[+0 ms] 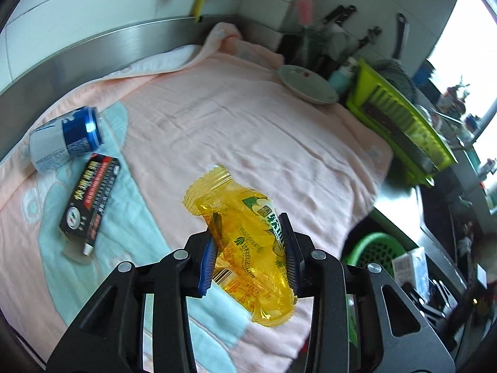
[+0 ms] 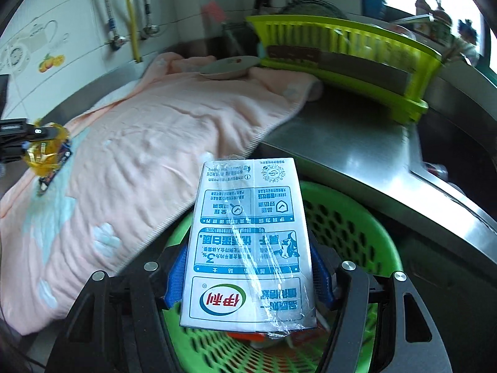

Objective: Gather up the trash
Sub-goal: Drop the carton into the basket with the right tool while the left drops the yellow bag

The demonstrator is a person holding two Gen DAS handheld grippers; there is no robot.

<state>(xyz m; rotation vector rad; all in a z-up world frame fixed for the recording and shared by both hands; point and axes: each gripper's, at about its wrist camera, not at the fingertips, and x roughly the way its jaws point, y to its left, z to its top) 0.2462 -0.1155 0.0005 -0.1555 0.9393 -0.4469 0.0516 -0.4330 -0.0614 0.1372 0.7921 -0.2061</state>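
Left gripper (image 1: 251, 251) clamps yellow wrapper (image 1: 245, 242) above pink towel (image 1: 248, 130); can (image 1: 66, 138) and black box (image 1: 91, 200) lie on towel. Right gripper (image 2: 248, 276) clamps milk carton (image 2: 248, 242) over green basket (image 2: 357, 227); towel adjoins basket.

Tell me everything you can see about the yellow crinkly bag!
The yellow bag is a see-through plastic snack wrapper, crumpled and wrinkly, with zigzag sealed ends, green and white printing and a barcode. It looks flat and empty. The left claw pinches it between two blue ribbed pads, one on each side, above the pink towel. One end sticks out past the pads and the other hangs back toward the camera. Whether it touches the towel is unclear.
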